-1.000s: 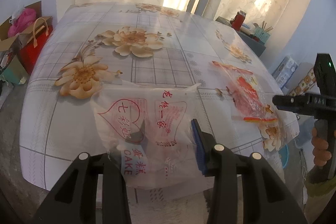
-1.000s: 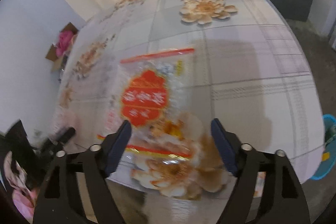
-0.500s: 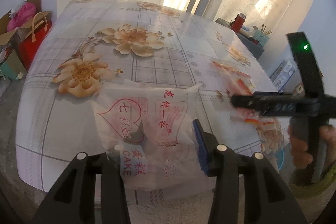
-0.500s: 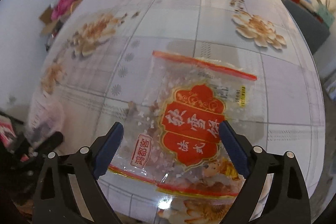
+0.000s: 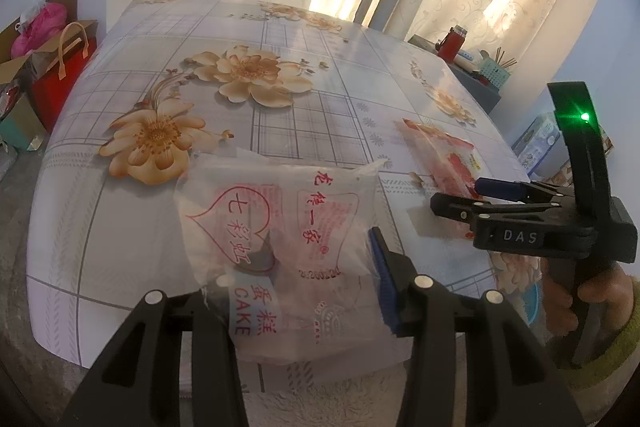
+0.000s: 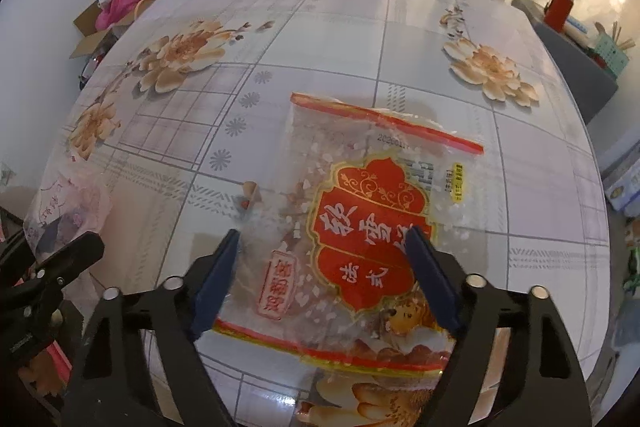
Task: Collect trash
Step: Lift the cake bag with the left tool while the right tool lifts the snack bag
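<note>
A clear cake bag with pink and red print [image 5: 276,227] lies at the near edge of the floral table [image 5: 200,39]. My left gripper [image 5: 296,263] is open, its fingers on either side of the bag's near part. A clear snack bag with a red label [image 6: 368,211] lies flat further right; it also shows in the left wrist view [image 5: 444,155]. My right gripper [image 6: 324,251] is open, its blue pads over the bag's near half, one on each side of the label. It shows from the side in the left wrist view [image 5: 480,195].
A red bag and a cardboard box with pink cloth [image 5: 48,39] stand on the floor left of the table. A grey cabinet with a red flask [image 6: 560,3] stands at the back right. Curtains hang behind. The table's near edge is close below both grippers.
My right gripper has moved forward and down over the red-label bag, which now sits between its pads. The left gripper has hardly moved over the cake bag.
</note>
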The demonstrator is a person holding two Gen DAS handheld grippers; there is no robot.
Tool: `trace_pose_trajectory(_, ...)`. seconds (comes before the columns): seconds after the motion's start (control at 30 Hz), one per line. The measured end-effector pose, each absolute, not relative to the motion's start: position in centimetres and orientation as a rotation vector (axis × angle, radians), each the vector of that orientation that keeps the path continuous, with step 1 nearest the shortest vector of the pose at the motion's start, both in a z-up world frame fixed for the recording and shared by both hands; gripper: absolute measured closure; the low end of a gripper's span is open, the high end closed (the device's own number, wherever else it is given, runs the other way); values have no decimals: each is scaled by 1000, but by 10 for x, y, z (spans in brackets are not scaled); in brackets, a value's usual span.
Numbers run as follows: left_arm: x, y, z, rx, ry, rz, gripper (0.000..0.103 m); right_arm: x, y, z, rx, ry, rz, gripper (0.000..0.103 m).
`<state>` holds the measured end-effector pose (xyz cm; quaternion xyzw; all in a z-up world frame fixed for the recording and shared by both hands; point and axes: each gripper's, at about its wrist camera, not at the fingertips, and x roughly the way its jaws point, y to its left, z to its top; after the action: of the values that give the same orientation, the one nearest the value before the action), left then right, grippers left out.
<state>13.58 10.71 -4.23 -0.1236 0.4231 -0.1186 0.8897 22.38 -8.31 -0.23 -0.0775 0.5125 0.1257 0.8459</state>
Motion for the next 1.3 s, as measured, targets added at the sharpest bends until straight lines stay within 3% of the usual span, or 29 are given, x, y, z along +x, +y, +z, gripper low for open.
trace_pose_trajectory(0.23, 137, 108, -43, -252, 878, -243, 60, 219, -80, 5, -153, 1063, 259, 56)
trace_pose_trajectory(0.3, 137, 107, -43, -251, 878, -244, 60, 217, -80, 7, -148, 1059, 261, 70)
trace_pose_trajectory(0.57, 139, 107, -44, -244, 876, -234, 60, 219, -91, 13, -50, 1063, 265, 98)
trace_pose_trajectory(1.3, 148, 94, -38, -173, 853, -193, 64, 209, -116, 50, 43, 973, 262, 102)
